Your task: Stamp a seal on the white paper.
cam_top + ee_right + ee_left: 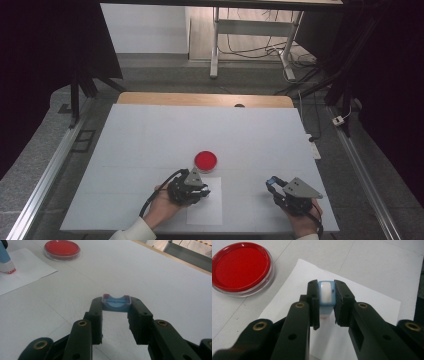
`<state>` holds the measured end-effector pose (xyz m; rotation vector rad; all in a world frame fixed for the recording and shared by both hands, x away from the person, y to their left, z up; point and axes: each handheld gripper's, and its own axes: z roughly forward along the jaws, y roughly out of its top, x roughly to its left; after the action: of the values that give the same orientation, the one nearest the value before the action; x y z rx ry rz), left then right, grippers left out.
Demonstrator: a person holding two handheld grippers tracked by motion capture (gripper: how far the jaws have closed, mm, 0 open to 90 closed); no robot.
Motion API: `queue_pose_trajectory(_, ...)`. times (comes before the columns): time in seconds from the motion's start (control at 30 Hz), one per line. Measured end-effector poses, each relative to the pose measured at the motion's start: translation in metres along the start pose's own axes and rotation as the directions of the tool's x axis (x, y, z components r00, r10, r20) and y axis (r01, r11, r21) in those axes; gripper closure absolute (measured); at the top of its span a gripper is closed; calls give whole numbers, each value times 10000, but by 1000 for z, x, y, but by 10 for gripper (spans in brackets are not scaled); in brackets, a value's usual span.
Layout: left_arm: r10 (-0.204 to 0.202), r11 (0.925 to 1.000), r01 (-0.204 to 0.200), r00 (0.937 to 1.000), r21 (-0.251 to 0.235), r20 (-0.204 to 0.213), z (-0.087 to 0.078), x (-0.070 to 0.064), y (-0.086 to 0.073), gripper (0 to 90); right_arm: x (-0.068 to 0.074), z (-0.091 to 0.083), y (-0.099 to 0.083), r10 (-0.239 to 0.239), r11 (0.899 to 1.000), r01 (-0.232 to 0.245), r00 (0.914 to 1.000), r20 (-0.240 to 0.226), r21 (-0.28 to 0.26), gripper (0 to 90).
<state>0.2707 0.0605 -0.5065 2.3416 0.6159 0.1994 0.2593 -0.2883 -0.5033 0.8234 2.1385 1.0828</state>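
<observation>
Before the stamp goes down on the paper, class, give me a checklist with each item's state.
1. Left gripper clamped on the stamp: ok.
2. Stamp over the sheet of paper: ok.
3. Cap off and held in the right gripper: ok.
4. Red ink pad open and off the paper: ok.
5. Stamp face inked: cannot tell.
6. Paper flat on the table: ok.

My left tool (200, 191) sits low over the worktop, held in my left hand (162, 205), sleeve at the bottom edge; its jaws are clamped close together on something. My right tool (274, 184) is well apart from it, gripped by my right hand (302, 220), jaws wider, pinching at the tips.
</observation>
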Motion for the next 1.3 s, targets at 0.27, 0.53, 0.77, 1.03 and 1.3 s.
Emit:
queue_pose_trajectory(0.27, 149, 9999, -149, 9999, 28, -84, 0, -1, 0, 764, 0, 0, 0, 10, 10000, -10, 10000, 10, -9, 650)
queue_pose_trajectory(0.53, 58, 10000, -58, 10000, 15, -51, 0, -1, 0, 763, 0, 0, 0, -11, 10000, 11, 10000, -7, 10, 650)
queue_pose_trajectory(0.77, 58, 10000, -58, 10000, 46, -52, 0, -1, 0, 763, 0, 0, 0, -20, 10000, 20, 10000, -11, 9, 650)
queue_pose_trajectory(1.03, 19, 9999, -20, 10000, -106, -78, -3, -1, 1, 760, -1, 0, -1, 23, 10000, -23, 10000, -17, 3, 650)
queue_pose_trajectory(1.3, 72, 9996, -72, 10000, -261, 5, -6, -5, 4, 758, -1, 0, -1, 31, 10000, -31, 10000, -17, -1, 650)
